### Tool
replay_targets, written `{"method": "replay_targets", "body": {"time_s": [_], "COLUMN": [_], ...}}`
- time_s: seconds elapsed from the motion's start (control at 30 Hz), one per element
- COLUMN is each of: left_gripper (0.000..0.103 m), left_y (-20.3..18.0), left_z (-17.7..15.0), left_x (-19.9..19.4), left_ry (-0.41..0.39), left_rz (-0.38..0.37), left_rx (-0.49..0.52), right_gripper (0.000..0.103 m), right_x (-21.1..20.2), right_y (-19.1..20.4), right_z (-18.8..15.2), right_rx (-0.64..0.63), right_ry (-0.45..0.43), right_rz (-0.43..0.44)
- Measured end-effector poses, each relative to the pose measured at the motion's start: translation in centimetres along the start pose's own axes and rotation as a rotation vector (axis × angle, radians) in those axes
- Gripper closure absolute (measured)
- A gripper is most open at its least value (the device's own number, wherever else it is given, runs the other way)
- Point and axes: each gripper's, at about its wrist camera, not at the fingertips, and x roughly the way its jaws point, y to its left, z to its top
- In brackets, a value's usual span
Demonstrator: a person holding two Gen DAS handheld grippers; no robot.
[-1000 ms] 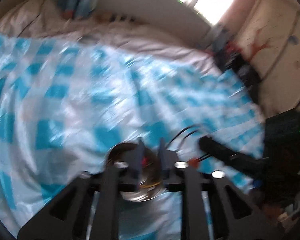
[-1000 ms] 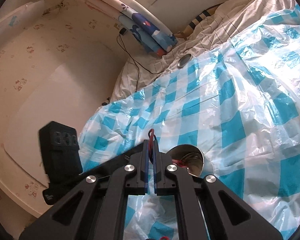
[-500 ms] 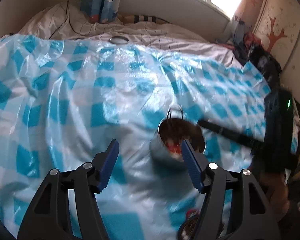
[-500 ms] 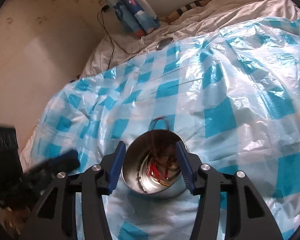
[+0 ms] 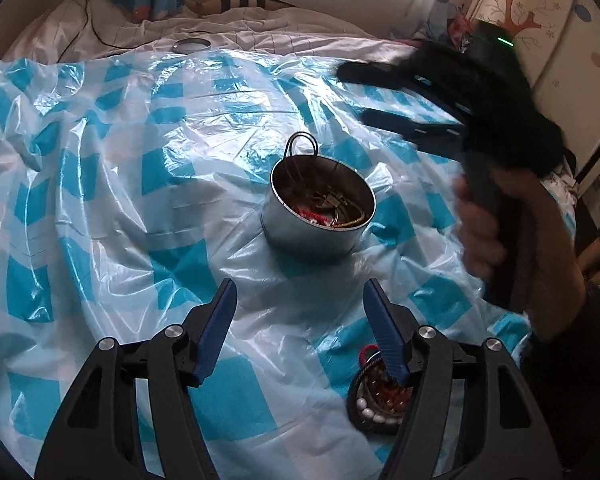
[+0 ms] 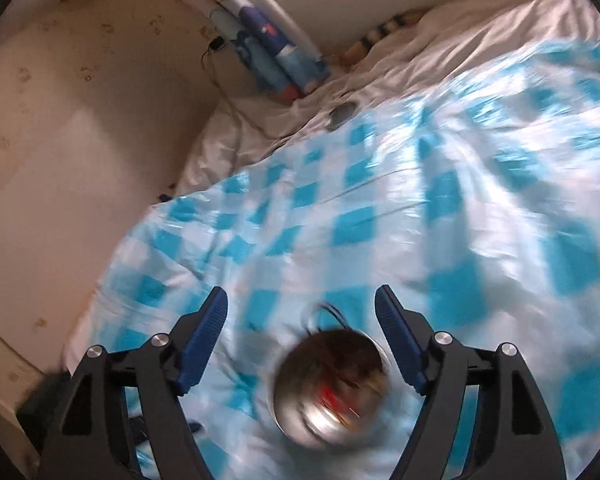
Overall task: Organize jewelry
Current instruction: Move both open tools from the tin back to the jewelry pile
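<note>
Both hand-held grippers, left (image 5: 298, 304) and right (image 6: 300, 316), wide, jaws just been opening, nothing between. Tin (image 5: 318, 208) on bed, jewelry inside. Dish (image 5: 374, 404) near left holds more: fetch next piece

Window daylight, fisheye edges, right view motion-blurred

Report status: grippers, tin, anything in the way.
Left gripper and right gripper: jaws just opened, both empty. Tin upright on sheet, jewelry inside. Beads beside left gripper; path clear.
</note>
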Motion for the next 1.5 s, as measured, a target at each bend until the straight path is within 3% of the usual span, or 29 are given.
{"method": "replay_targets", "body": {"time_s": [0.17, 0.4, 0.47, 0.63, 0.8, 0.87, 0.97, 1.03, 1.1, 1.3, 1.37, 1.5], "left_gripper": [0.037, 0.035, 0.035, 0.034, 0.033, 0.032, 0.032, 0.032, 0.032, 0.030, 0.030, 0.030], "left_y": [-0.4, 1.5, 1.4, 0.7, 0.4, 0.2, 0.6, 1.0, 1.3, 1.5, 1.2, 0.9], "left_z": [0.0, 0.0, -0.2, -0.9, -1.1, -1.0, -0.8, -0.7, -0.5, -0.2, -0.4, -0.6], "left_x": [-0.2, -1.0, -1.2, -1.0, -0.9, -0.8, -0.7, -0.6, -0.6, -0.9, -0.8, -0.6], "left_ry": [0.007, 0.015, 0.020, 0.054, 0.056, 0.057, 0.059, 0.061, 0.060, 0.049, 0.054, 0.067], "left_rz": [0.024, 0.039, 0.040, 0.044, 0.029, 0.023, 0.032, 0.041, 0.050, 0.057, 0.058, 0.062], "left_rx": [0.041, -0.002, 0.003, 0.049, 0.042, 0.053, 0.052, 0.048, 0.047, 0.039, 0.049, 0.063], "right_gripper": [0.030, 0.030, 0.030, 0.028, 0.024, 0.024, 0.024, 0.027, 0.037, 0.038, 0.038, 0.035], "right_x": [5.8, 1.4, -0.1, -4.5, -2.3, 1.0, 4.7, 6.3, 7.0, 6.6, 5.3, 2.3], "right_y": [-1.0, 0.4, -0.1, -2.4, -2.5, -2.0, -0.9, 0.1, 0.9, 1.2, 0.8, -0.5], "right_z": [1.1, -3.8, -5.0, -6.6, -1.8, -0.1, 0.4, 0.4, 0.0, -4.0, -4.6, -4.1], "right_rx": [0.055, -0.026, -0.008, 0.121, 0.157, 0.099, 0.005, -0.052, -0.098, -0.165, -0.149, -0.044], "right_ry": [0.214, 0.352, 0.343, 0.210, 0.113, 0.161, 0.258, 0.307, 0.361, 0.551, 0.540, 0.424], "right_rz": [0.101, 0.280, 0.264, 0.240, 0.206, 0.127, 0.093, 0.114, 0.148, 0.198, 0.183, 0.203]}}
